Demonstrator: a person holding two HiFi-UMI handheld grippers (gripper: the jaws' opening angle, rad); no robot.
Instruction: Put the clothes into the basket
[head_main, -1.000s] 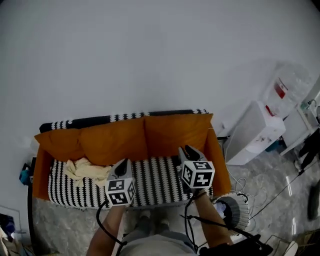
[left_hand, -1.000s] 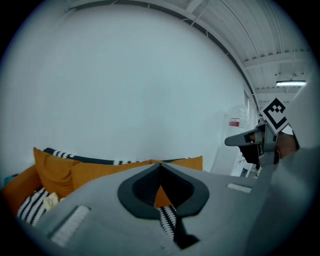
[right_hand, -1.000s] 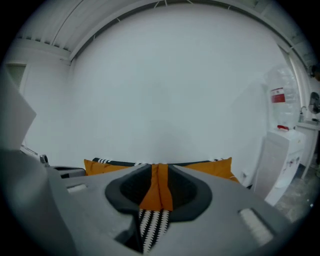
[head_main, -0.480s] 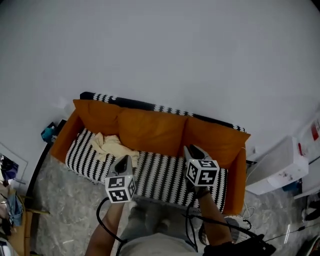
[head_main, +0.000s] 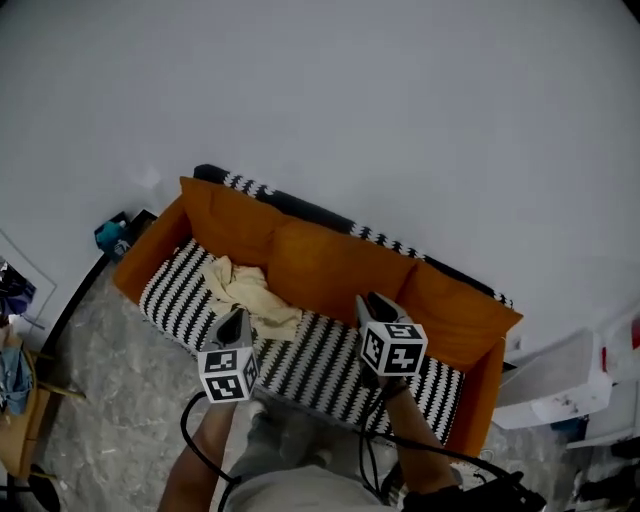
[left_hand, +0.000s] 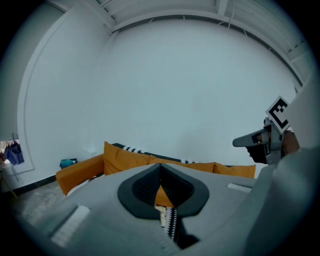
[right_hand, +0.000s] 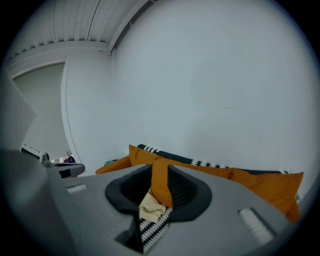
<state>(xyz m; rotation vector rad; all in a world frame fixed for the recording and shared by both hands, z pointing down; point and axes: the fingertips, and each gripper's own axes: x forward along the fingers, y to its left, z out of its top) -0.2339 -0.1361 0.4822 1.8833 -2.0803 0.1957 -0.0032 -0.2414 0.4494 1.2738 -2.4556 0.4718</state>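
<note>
Cream crumpled cloth garment (head_main: 248, 292) lies on the black-and-white striped seat of the orange-cushioned sofa (head_main: 330, 365), toward the sofa's 10 o'clock end in the head view and against the back cushions. The left hand-held gripper (head_main: 236, 318) hovers just at the garment's 6 o'clock, its jaws pressed together at the tips and pinching nothing. The right hand-held gripper (head_main: 372, 300) hangs over the seat at the garment's 3 o'clock, jaws partly spread and empty.

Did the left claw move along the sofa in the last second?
Yes. The left claw shifted left along the sofa, nearer the cream cloth.
</note>
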